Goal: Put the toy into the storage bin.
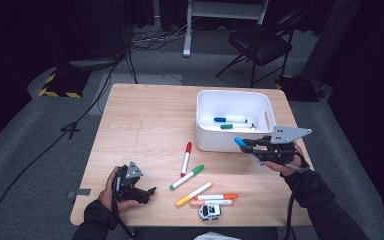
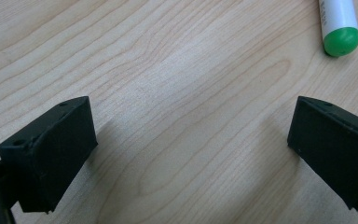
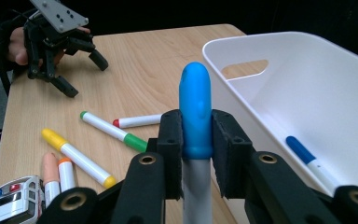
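Right gripper view — marker [image 3: 196,122]: blue cap, white barrel.

Dim room, dark edges – only the table [image 1: 145,125] is lit from above; soft shadows, slight blur, close jaws unfocused.

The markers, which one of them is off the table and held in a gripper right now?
The light-blue-capped marker: the right gripper clamps it beside the white bin. The red, green, yellow and orange ones lie loose on the table; two more lie in the bin.
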### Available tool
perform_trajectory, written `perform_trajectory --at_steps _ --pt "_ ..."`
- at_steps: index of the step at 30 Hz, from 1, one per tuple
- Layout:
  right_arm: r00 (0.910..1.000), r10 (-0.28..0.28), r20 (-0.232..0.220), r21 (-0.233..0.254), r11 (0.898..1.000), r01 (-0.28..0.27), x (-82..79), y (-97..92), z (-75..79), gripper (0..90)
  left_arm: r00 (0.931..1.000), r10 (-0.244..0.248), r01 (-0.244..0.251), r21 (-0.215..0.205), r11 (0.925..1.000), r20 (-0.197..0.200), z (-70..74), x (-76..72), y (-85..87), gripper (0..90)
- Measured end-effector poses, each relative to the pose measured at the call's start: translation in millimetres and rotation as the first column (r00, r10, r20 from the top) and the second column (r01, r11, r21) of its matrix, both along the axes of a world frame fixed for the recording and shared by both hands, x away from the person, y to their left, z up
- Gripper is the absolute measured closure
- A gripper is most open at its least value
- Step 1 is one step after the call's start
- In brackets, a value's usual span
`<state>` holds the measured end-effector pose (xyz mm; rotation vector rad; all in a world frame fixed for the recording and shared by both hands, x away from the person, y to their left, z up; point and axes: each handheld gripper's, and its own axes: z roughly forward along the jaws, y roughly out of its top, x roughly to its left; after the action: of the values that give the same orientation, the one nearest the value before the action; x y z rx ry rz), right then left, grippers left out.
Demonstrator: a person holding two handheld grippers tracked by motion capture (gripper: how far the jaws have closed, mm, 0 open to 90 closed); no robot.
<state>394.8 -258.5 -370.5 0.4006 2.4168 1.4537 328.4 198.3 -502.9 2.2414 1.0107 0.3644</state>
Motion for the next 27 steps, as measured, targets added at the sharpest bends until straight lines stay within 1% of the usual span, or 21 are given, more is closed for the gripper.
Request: perform_trajectory --at_steps 7,12,13,14,19,21,24,27 --pt "0.9994 -0.018 0.028 -0.010 1.000 0.019 2.7 -10.4 24.6 75.1 1.0000 0.000 0.000 0.000 1.0000 0.000 0.0 0.0 0.0 1.3" --pt "0.9988 -0.031 0.039 -0.021 0.999 0.032 6.6 -14.3 37.3 75.1 1.0000 0.000 0.000 0.000 1.0000 -0.001 0.0 0.0 0.0 1.3" --pt "0.9990 -0.029 0.034 -0.018 0.999 0.030 7.4 -15.5 40.0 75.1 1.0000 0.000 0.000 0.000 1.0000 -0.001 0.0 0.0 0.0 1.3" --pt "0.9989 -0.030 0.036 -0.013 0.999 0.031 8.1 -15.6 42.3 75.1 1.0000 0.000 0.000 0.000 1.0000 0.000 0.0 0.1 0.0 1.3" --pt "0.9980 -0.032 0.055 -0.018 0.999 0.033 11.0 -14.7 52.6 75.1 1.0000 0.000 0.000 0.000 1.0000 0.000 0.0 0.0 0.0 1.3" --pt "0.9978 -0.034 0.056 -0.017 0.999 0.035 12.4 -13.9 55.9 75.1 1.0000 0.000 0.000 0.000 1.0000 0.000 0.0 0.0 0.0 1.3" --pt "0.9973 -0.036 0.065 -0.025 0.999 0.038 16.7 -11.3 59.9 75.1 1.0000 0.000 0.000 0.000 1.0000 -0.001 0.0 0.0 0.0 1.3" --pt "0.9961 -0.052 0.071 -0.039 0.998 0.055 23.2 -6.4 63.3 75.1 1.0000 0.000 0.000 0.000 1.0000 -0.001 0.0 0.0 0.1 1.3"
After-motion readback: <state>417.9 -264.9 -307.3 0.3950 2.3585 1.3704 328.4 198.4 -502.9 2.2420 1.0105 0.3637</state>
